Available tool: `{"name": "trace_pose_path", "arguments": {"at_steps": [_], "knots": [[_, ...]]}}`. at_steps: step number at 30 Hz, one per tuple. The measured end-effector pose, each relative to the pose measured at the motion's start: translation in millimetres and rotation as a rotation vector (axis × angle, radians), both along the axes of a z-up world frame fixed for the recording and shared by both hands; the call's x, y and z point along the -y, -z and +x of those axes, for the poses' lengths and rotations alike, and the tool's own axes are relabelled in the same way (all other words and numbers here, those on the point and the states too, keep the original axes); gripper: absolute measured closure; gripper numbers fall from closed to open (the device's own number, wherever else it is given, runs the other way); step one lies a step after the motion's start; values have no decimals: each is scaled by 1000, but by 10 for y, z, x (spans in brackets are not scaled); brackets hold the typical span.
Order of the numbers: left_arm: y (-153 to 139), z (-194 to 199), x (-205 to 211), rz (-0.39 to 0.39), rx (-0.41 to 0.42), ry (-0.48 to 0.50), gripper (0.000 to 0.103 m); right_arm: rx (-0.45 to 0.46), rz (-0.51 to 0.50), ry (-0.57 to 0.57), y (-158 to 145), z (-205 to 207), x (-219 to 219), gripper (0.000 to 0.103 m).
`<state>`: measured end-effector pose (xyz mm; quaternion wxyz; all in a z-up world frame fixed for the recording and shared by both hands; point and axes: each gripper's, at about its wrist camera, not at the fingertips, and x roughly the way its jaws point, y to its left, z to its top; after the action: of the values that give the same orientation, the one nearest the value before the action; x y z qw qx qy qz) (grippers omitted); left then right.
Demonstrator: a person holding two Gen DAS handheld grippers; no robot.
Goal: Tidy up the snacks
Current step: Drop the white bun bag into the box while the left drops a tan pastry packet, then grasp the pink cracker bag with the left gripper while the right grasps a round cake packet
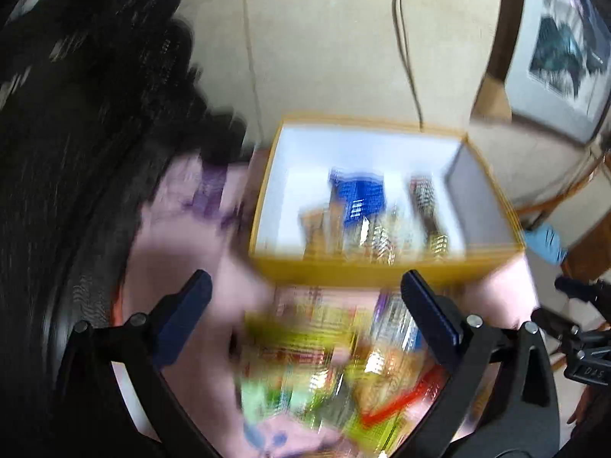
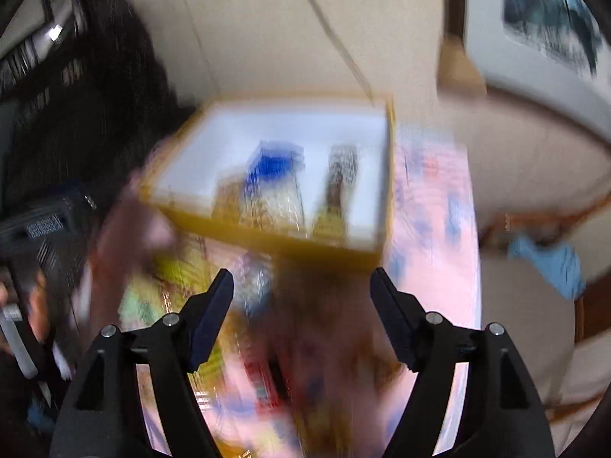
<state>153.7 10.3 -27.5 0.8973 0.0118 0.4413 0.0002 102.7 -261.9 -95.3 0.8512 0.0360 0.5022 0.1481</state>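
Centrally, a yellow-walled, white-lined cardboard box [image 1: 382, 267] stands on a pink patterned tabletop [image 1: 183, 252], against a beige wall. Inside it, upright snack packets [image 1: 359, 198] cluster toward the near wall: one blue, one dark with a striped pattern, others golden and clear-wrapped. Motion blur makes all printing on them unreadable. Nearer the cameras, a loose heap of snack packets [image 1: 305, 362] in lime green, yellow, orange and red lies on the tabletop just in front of the box; its labels are likewise illegible. Left gripper [image 1: 305, 297]: blue-padded black fingers spread wide above the heap, nothing between them. Right gripper [image 2: 301, 286]: fingers also spread, pinching nothing, over the blurred heap before the box [image 2: 267, 236]. Background: a grey cable [image 1: 404, 49] hanging from a wall socket, a framed picture [image 1: 565, 49], a light-blue cloth [image 2: 553, 263].
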Motion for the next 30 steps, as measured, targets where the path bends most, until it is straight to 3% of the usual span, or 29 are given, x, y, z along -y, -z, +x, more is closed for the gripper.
{"name": "trace_pose_path", "arguments": {"at_steps": [1,4,7,11,13,16,19,24,27,30], "knots": [[140,-199,-69,-19,-16,-8,2,0,0,0,0,0,0,29],[498,-633,-270,-63,-91,-25,2,-109,-43,24,652,-575,93,29],[746,-915,-434,-29,-161,-17,2,-137,-60,40,841,-636,24,29],[864,-1064,-591,-30,-205,-19,2,-171,-109,66,1116,-510,-13,29],[876,-1125,-630,-51,-211,-3,2,-164,-113,69,1163,-508,-24,27],[898,-1221,-583,-53,-215,61,2,-84,-126,78,1144,-576,-68,47],[978,-1338,-448,-22,-226,142,2,-120,-4,83,1088,-681,-70,48],[1251,-1374,-163,-5,-261,261,2,-96,-68,26,1137,-885,-319,46],[1414,-1357,-69,33,-275,302,2,-100,-59,32,1128,-884,-337,45],[1500,-1368,-40,18,-266,342,2,-102,-45,34,1138,-869,-322,44]]}}
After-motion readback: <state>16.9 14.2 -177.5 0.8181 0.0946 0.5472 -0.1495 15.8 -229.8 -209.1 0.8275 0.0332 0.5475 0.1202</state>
